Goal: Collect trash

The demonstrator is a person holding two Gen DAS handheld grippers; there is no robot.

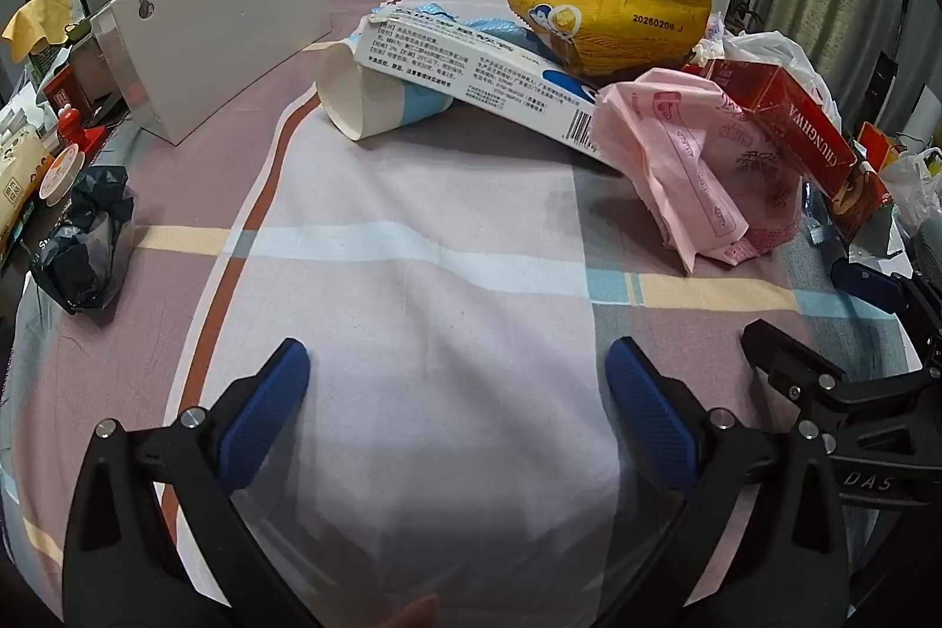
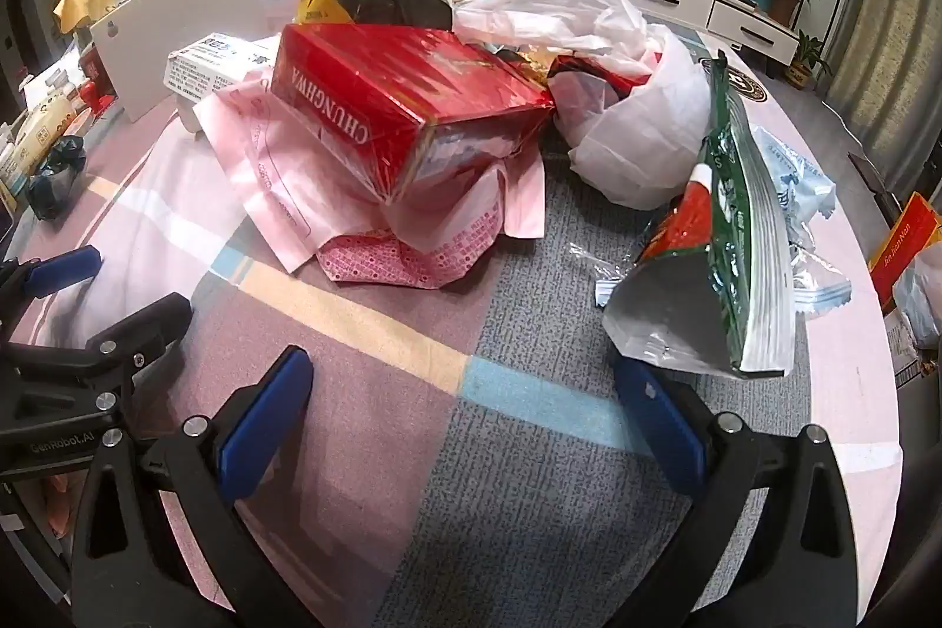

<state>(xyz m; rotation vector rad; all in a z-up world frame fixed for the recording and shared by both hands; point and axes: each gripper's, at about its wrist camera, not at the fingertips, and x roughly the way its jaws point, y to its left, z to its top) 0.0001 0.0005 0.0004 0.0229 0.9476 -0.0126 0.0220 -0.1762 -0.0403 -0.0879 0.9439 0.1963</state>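
Both your grippers hang over the near edge of the cloth-covered table (image 1: 412, 228), pointing down at it, and neither holds anything: the left gripper (image 1: 458, 413) has its jaws spread wide over bare cloth, and so does the right gripper (image 2: 465, 422).

Going left to right, the risks as I judge them. At the left edge a crumpled black bag (image 1: 88, 245) sits close to the drop; a careless nudge could push it off. In the middle, the white carton (image 1: 471, 80) lies across a tipped paper cup (image 1: 377, 98), so pulling the cup first would likely roll or shift the carton. Further right, the red box (image 2: 400, 110) rests tilted on the pink wrapper (image 2: 277, 180); tug the wrapper and the box may slide toward you. Near the right edge, the green foil pouch (image 2: 724, 263) stands half collapsed, just beside your right jaw, and its slick skin could slip from the pads.

The trash looks light, crushed and loosely heaped toward the far and right side of the table, with a yellow snack bag (image 1: 606, 22) and white plastic bag (image 2: 618, 98) behind.
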